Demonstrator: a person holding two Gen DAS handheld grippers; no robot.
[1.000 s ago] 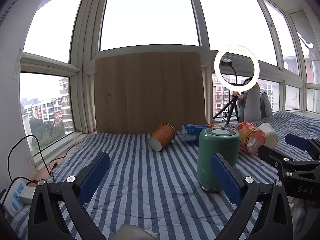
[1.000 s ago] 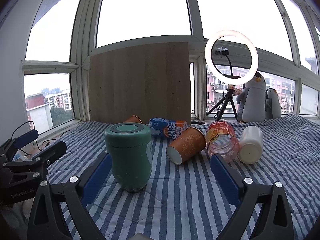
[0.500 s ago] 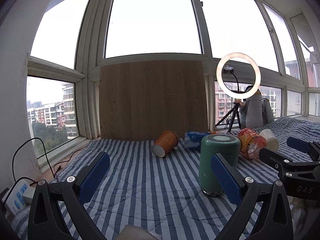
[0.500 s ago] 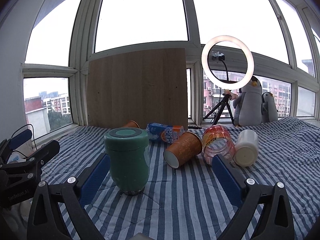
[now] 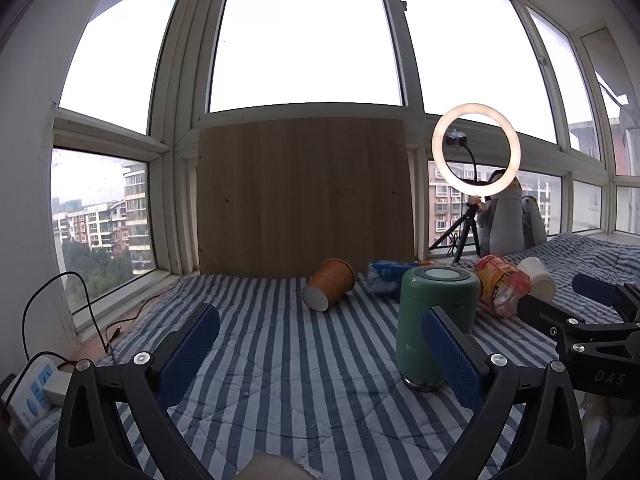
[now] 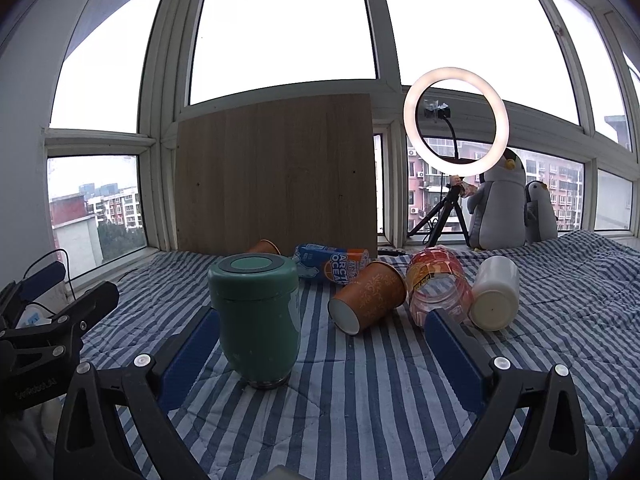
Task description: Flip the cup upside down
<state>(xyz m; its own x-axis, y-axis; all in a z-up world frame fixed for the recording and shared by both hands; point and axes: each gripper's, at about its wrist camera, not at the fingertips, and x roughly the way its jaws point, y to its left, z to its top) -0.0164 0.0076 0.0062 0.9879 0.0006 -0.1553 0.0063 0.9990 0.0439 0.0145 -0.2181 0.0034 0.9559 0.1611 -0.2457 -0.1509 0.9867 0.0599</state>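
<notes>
A green insulated cup [image 5: 436, 320] stands on the striped blanket with a dark metal band at its foot; it also shows in the right wrist view [image 6: 258, 316]. My left gripper [image 5: 320, 344] is open and empty, with the cup just behind its right finger [image 5: 452, 352]. My right gripper [image 6: 320, 348] is open and empty, with the cup just behind its left finger [image 6: 188, 356]. Each gripper shows at the edge of the other's view: the right gripper [image 5: 592, 320], the left gripper [image 6: 52, 312].
An orange paper cup [image 6: 368, 296] lies on its side, beside a clear jar with a red label [image 6: 438, 286] and a white cup [image 6: 496, 298]. A second orange cup [image 5: 330, 288] and a blue packet [image 6: 332, 266] lie further back. A wooden board [image 6: 276, 172], ring light [image 6: 456, 120] and plush penguins [image 6: 500, 204] stand by the windows. A power strip [image 5: 32, 392] sits left.
Both views have tilted upward a little, so the objects sit lower in frame. The cup and the other objects have not moved. Both grippers stay open.
</notes>
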